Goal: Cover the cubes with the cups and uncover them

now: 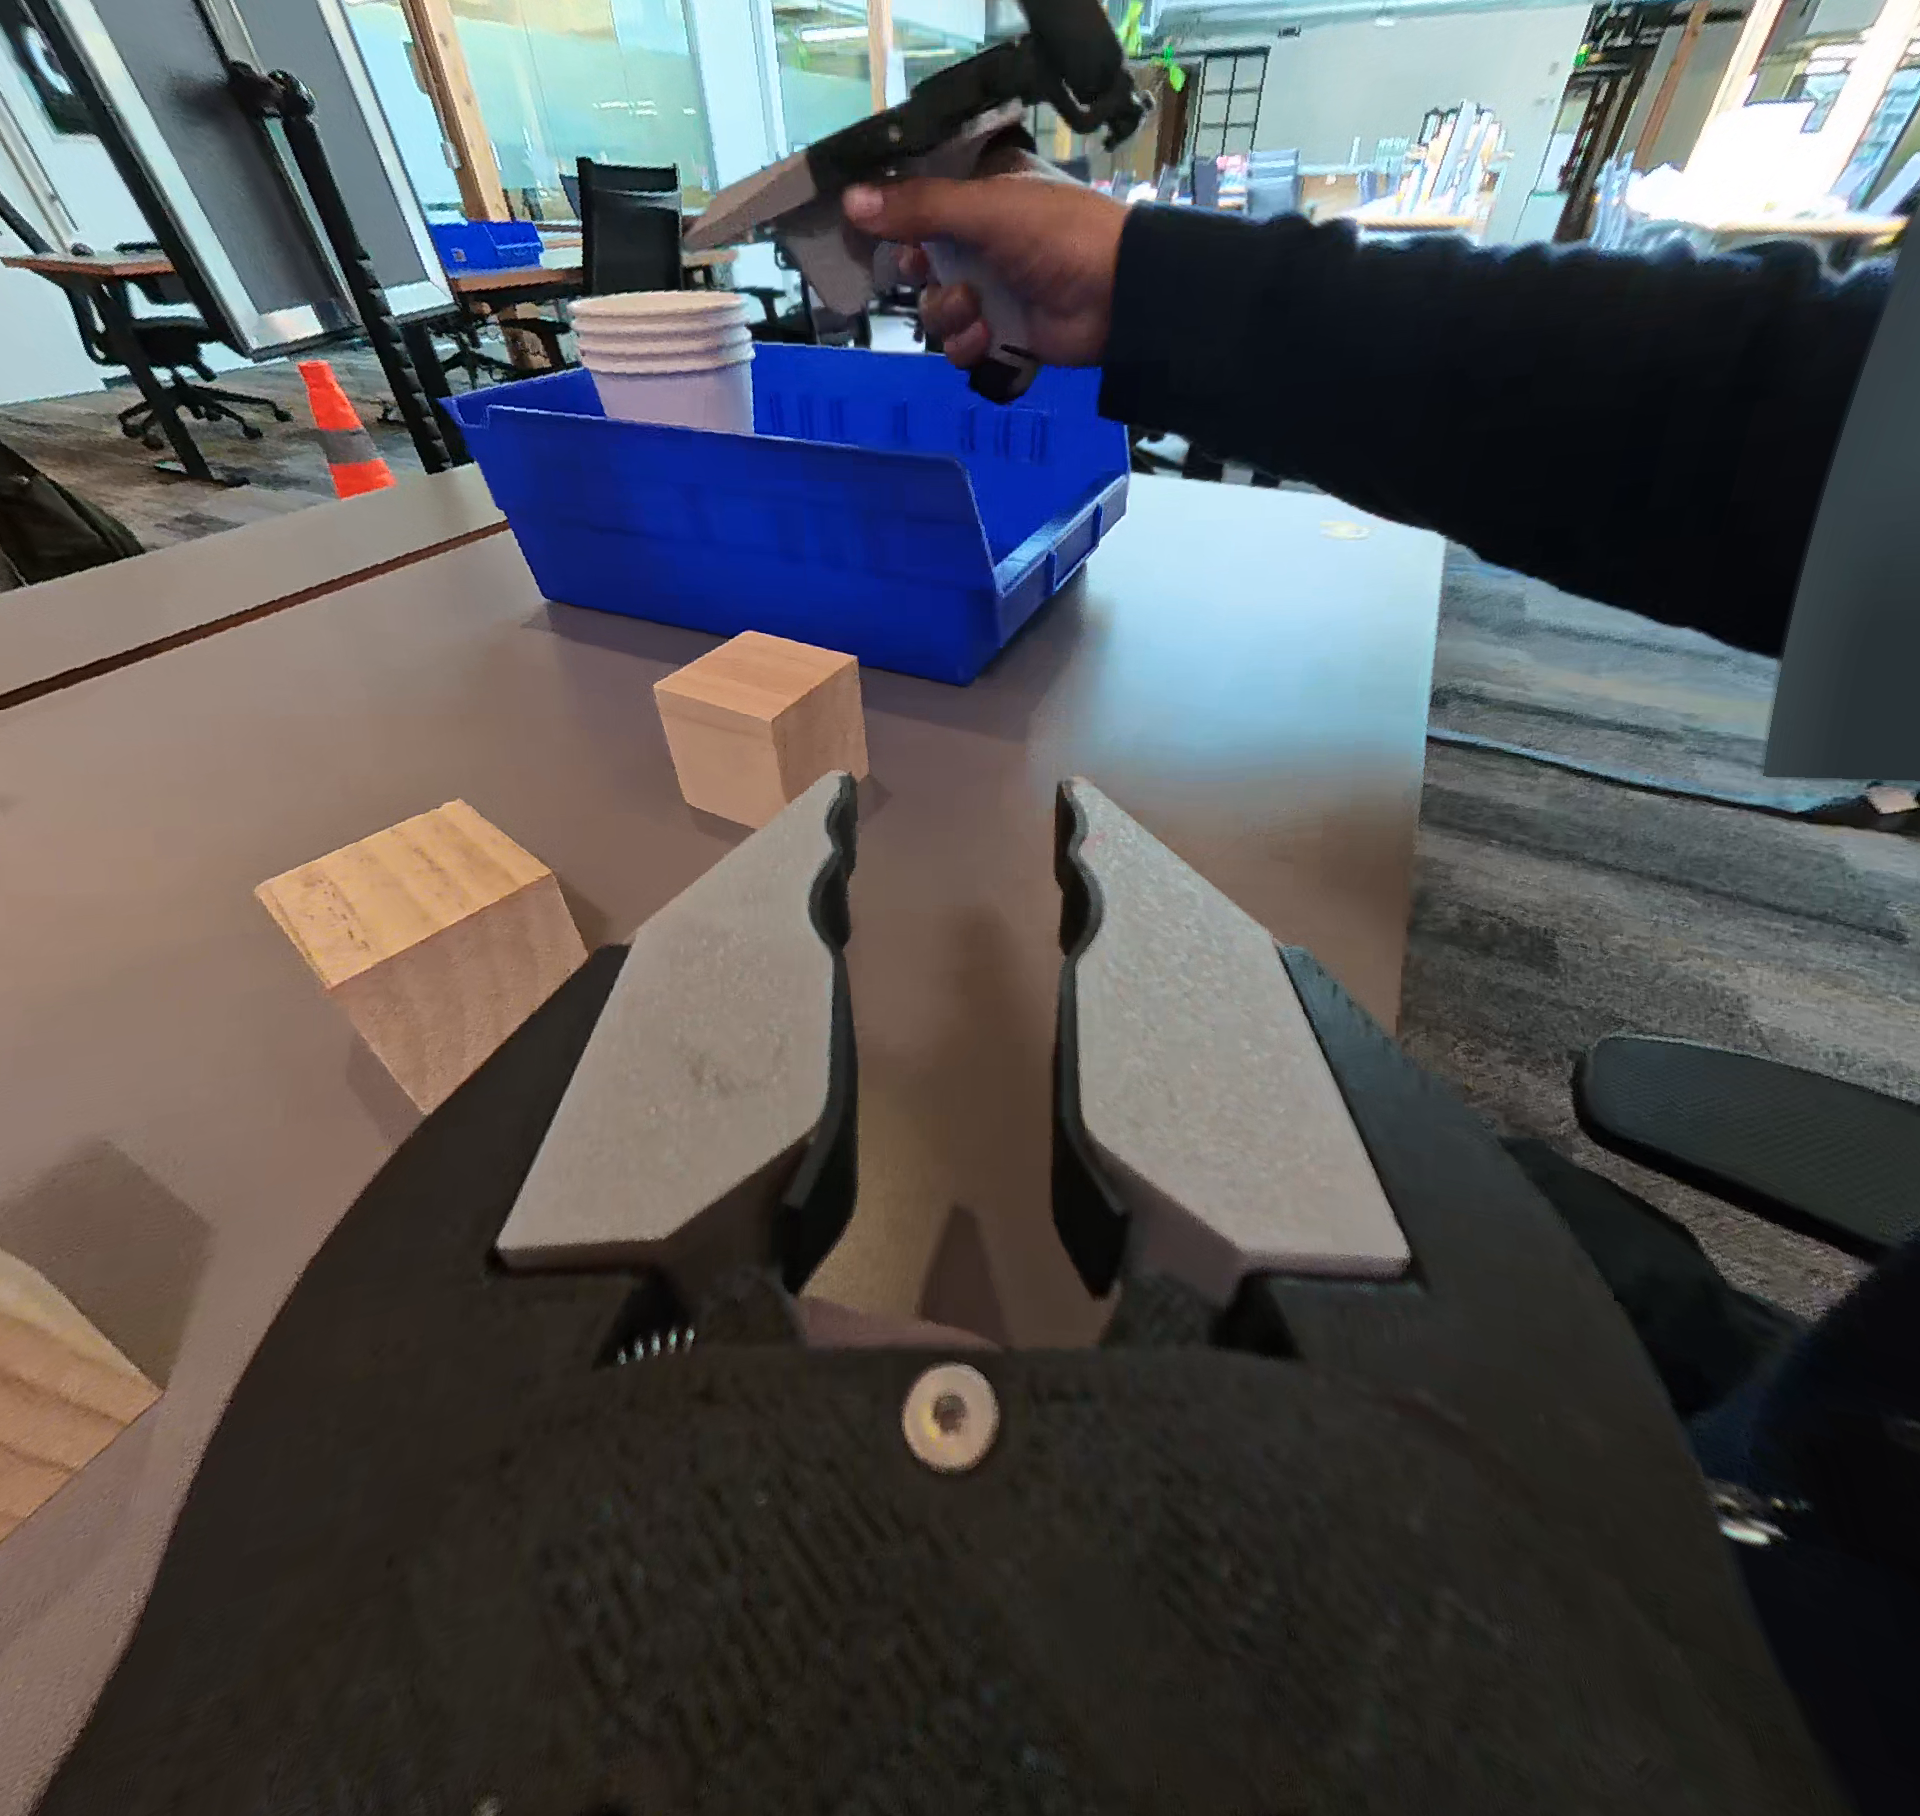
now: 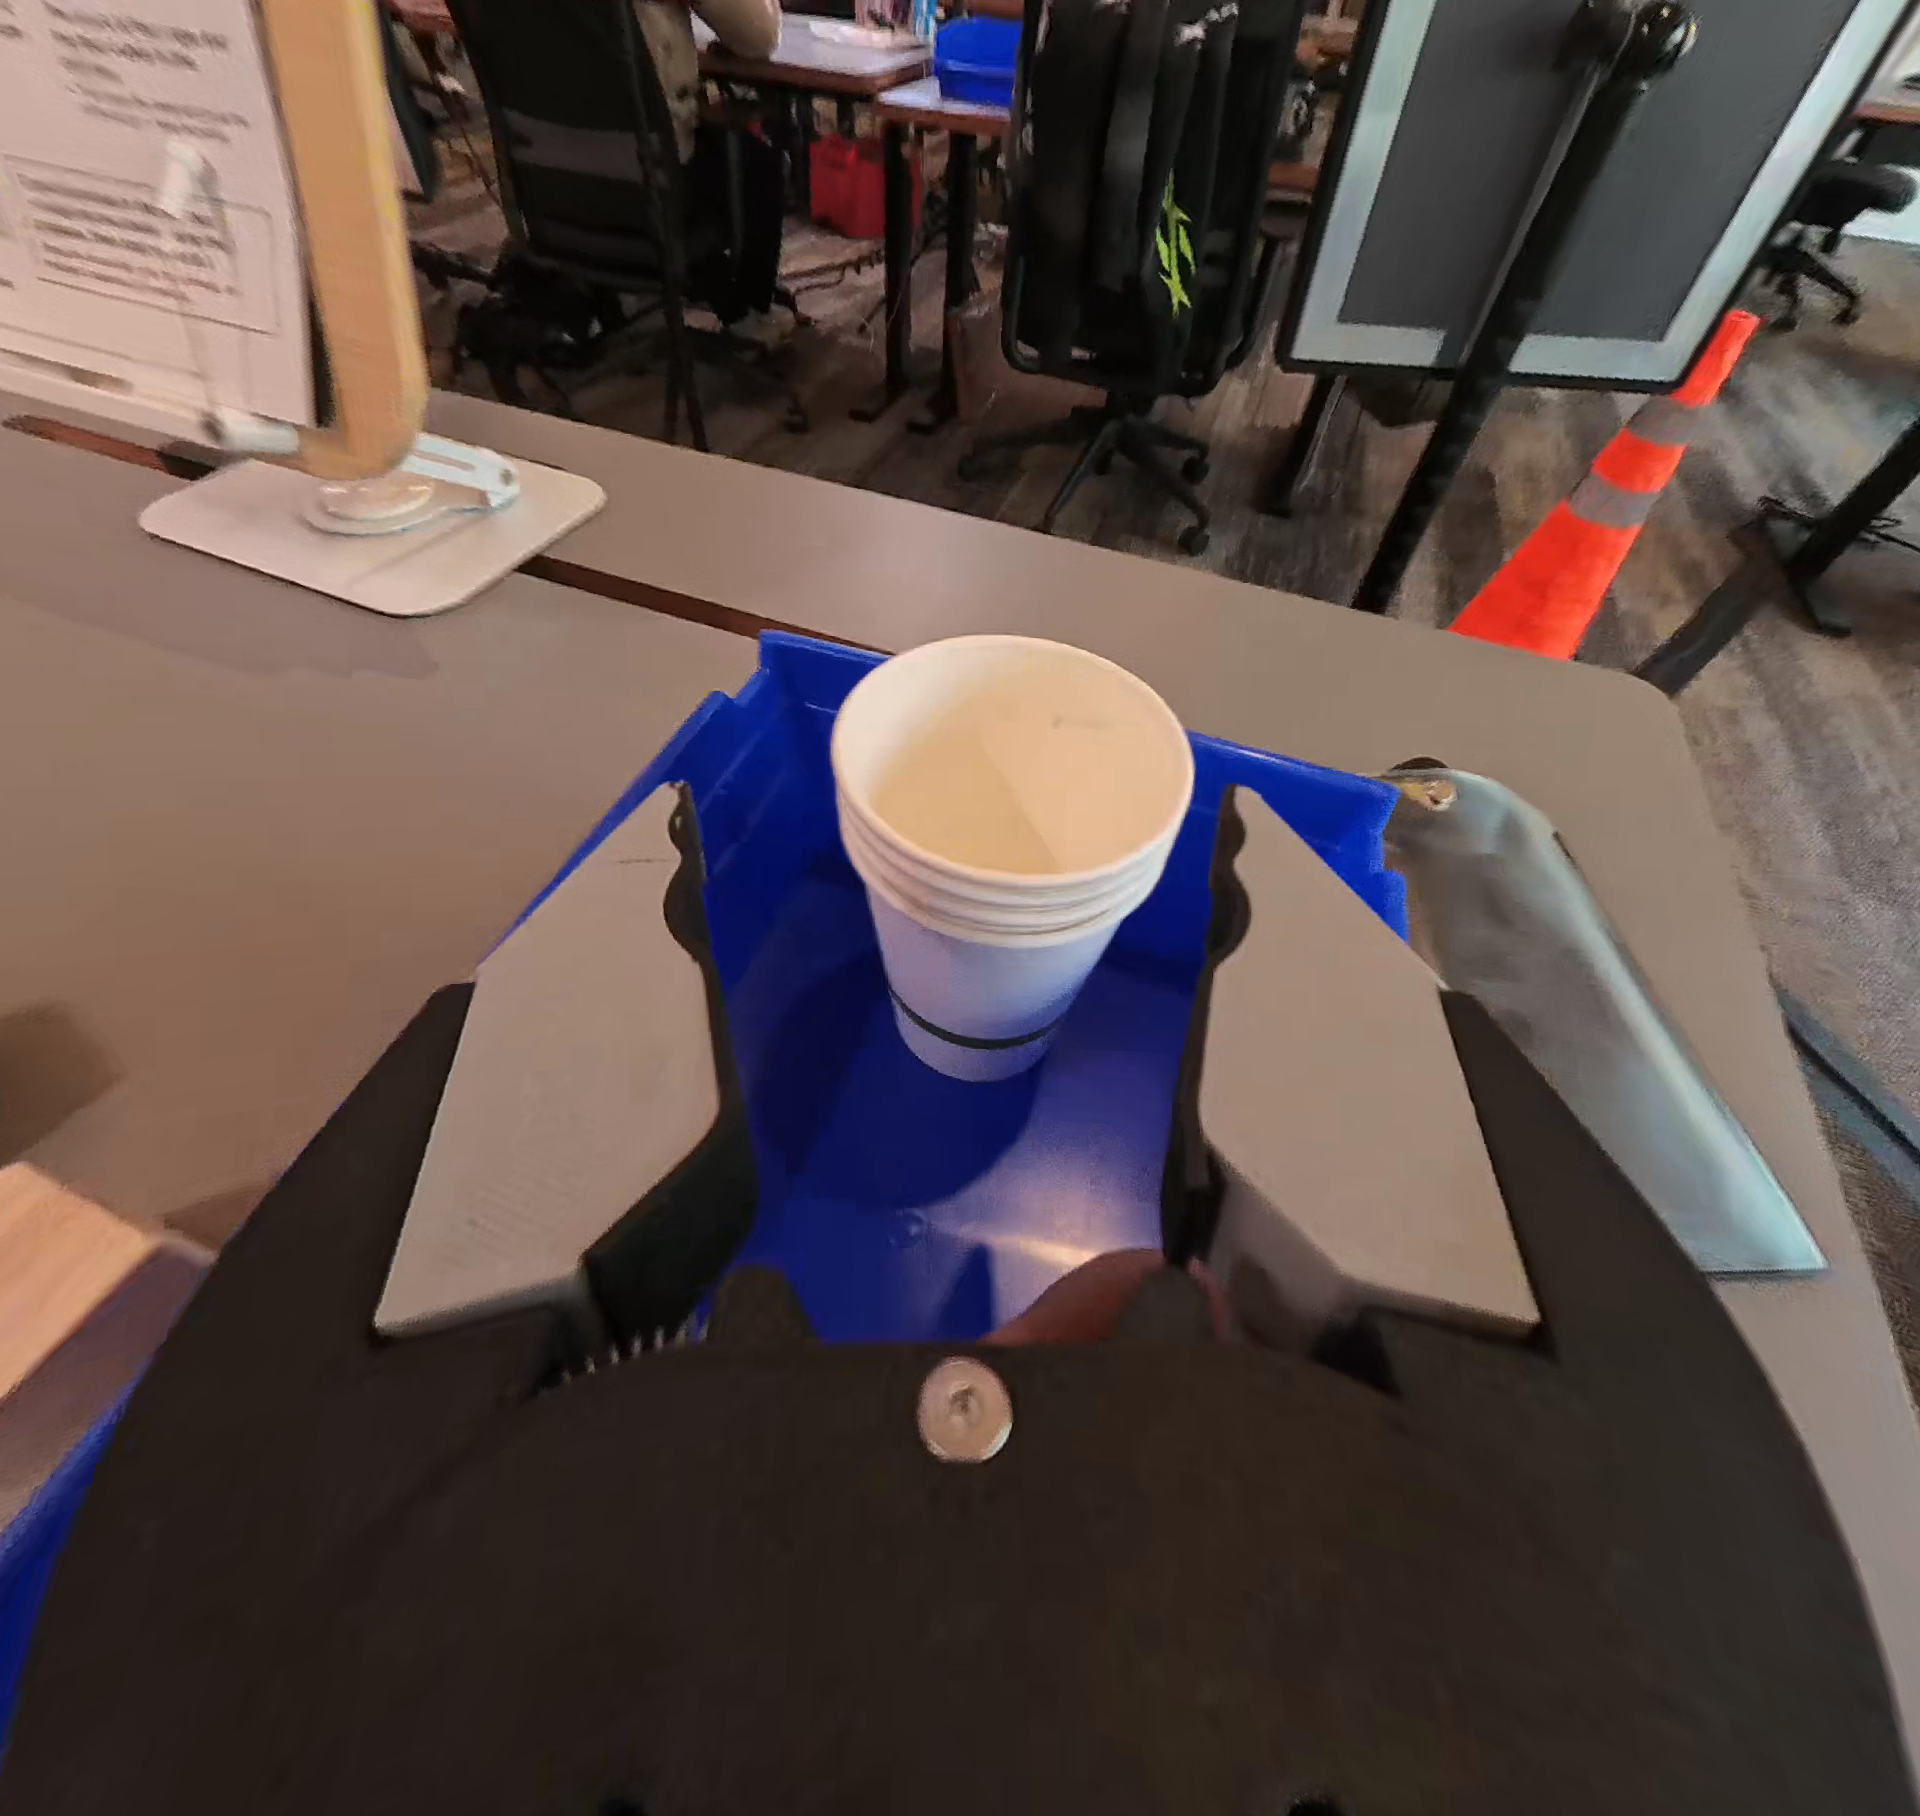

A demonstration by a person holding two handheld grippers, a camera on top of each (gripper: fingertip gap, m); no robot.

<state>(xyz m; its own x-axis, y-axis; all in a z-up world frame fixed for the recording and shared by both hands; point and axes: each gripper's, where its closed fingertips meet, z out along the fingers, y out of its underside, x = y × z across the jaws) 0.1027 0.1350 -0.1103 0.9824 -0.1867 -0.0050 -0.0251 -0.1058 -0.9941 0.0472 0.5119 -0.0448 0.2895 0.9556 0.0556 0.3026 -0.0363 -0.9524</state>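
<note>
Between the spread right claw [image 2: 951, 831] pads, untouched, stands the cup stack [image 2: 1003, 852].

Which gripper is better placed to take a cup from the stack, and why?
The right gripper: its open fingers straddle the cup stack in the blue bin. The left gripper hangs empty near the cubes.

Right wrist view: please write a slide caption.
Open right gripper hovers above stacked white cups standing in a blue bin.
</note>
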